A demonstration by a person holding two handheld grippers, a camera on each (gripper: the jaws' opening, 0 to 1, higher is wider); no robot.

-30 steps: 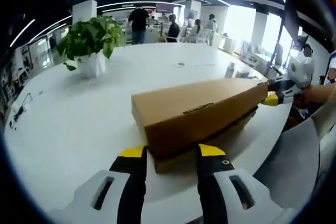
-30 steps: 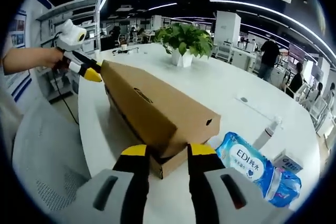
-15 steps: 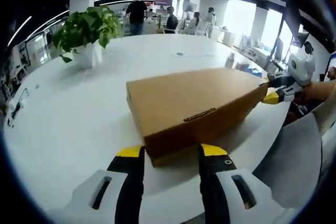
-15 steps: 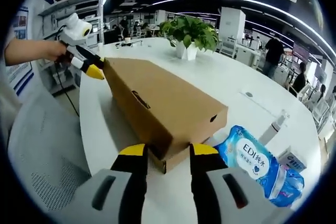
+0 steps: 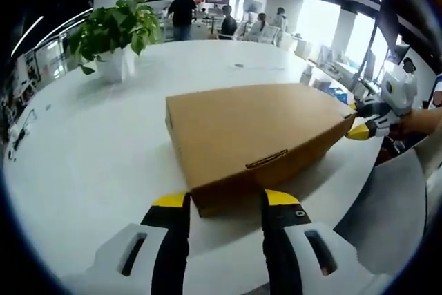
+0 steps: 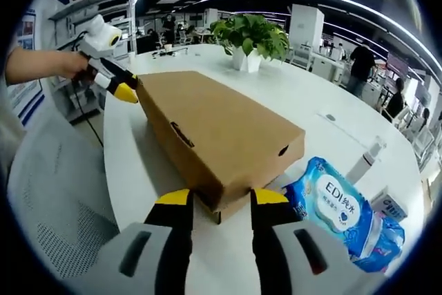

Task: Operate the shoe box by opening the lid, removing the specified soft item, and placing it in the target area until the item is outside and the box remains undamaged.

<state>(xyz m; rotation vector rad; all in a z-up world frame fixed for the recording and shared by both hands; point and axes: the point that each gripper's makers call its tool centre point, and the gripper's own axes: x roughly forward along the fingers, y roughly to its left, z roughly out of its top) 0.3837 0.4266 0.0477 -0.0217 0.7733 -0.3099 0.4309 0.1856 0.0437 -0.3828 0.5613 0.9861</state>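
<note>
A brown cardboard shoe box (image 5: 248,132) lies on the white table (image 5: 83,143) with its lid down flat over the base. My left gripper (image 5: 224,200) is open, its yellow-tipped jaws standing either side of the box's near corner. My right gripper (image 6: 221,198) is open in the same way at the opposite end of the box (image 6: 214,132). In the left gripper view the right gripper (image 5: 362,126) touches the far corner. Seen from the right gripper view, the left gripper (image 6: 117,88), held in a hand, touches the other far corner. The box's contents are hidden.
A potted green plant (image 5: 110,32) (image 6: 252,36) stands further back on the table. A blue wet-wipes pack (image 6: 338,212), a white bottle (image 6: 366,160) and a small carton (image 6: 390,205) lie beside the box. A grey mesh chair (image 6: 55,198) is at the table's edge. People stand in the background.
The lid, raised and tilted off the base a second ago, has come down flat onto the box. Both grippers stayed at the box's ends with the same jaw gap.
</note>
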